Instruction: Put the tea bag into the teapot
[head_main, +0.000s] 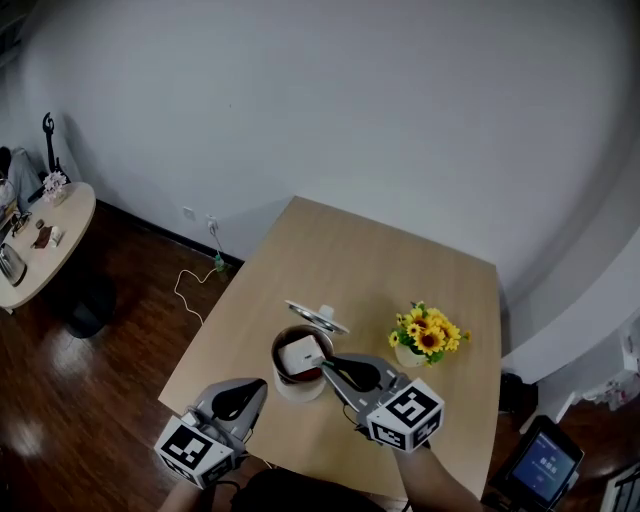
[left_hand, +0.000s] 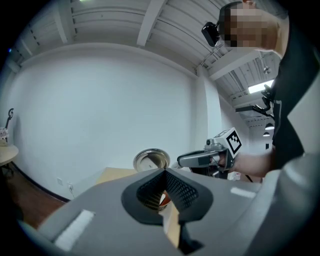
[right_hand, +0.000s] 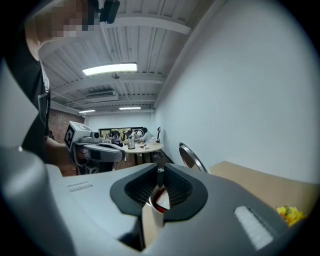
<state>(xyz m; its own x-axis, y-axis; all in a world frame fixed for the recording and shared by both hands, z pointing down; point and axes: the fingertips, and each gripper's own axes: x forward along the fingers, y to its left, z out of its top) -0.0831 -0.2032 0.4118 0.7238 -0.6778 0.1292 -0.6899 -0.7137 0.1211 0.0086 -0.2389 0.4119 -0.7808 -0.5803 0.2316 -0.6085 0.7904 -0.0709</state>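
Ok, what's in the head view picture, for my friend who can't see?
Seen from above, a white tea bag sits in an open teapot on a wooden table, with the right gripper pointing at it. The lid lies just beyond, yellow flowers stand to the right, and the left gripper hovers nearby.

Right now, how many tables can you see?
2. A square wooden table holding the teapot, and a round table at far left by the wall. More may be hidden.

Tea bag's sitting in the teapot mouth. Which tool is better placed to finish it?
Right. The right tool has its tip at the teapot rim, beside the tea bag. The left tool sits short of the teapot, jaws shut.
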